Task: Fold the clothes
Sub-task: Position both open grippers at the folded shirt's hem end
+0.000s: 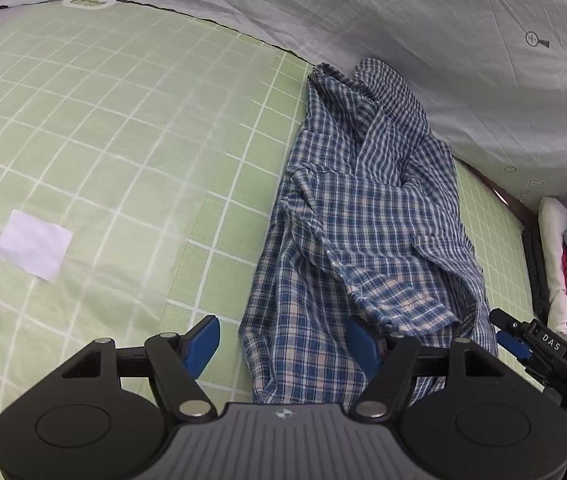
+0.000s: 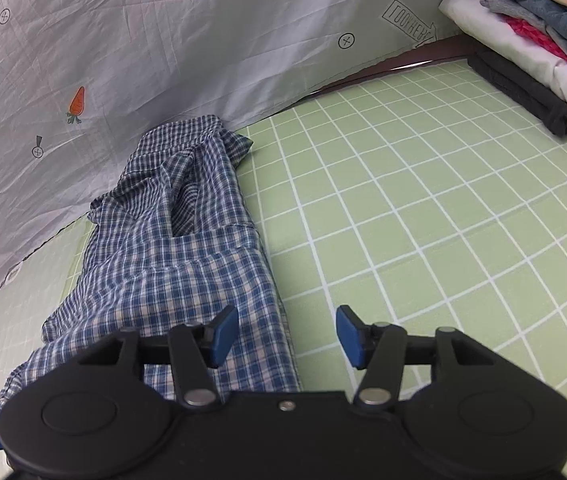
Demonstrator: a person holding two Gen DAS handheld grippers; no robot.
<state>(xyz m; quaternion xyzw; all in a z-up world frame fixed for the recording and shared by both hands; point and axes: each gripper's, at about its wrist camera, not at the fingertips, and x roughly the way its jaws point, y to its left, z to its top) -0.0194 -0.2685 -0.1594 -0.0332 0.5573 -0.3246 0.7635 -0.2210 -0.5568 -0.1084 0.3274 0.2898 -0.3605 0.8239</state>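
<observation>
A blue-and-white checked shirt (image 1: pixel 363 220) lies crumpled in a long strip on the green checked sheet (image 1: pixel 103 120), its far end against a grey cloth wall. My left gripper (image 1: pixel 283 344) hovers over the shirt's near end, open, with cloth under the gap and its right finger over the fabric. In the right wrist view the shirt (image 2: pixel 179 248) runs from the near left to the back. My right gripper (image 2: pixel 287 336) is open above the shirt's right edge, nothing pinched between its blue pads. The right gripper (image 1: pixel 511 336) also shows at the shirt's right side in the left wrist view.
A stack of folded clothes (image 2: pixel 543 20) sits at the far right corner of the green sheet (image 2: pixel 423 200). Two white paper pieces (image 1: pixel 35 244) lie on the left. The grey cloth with a carrot print (image 2: pixel 77 102) rises behind the shirt.
</observation>
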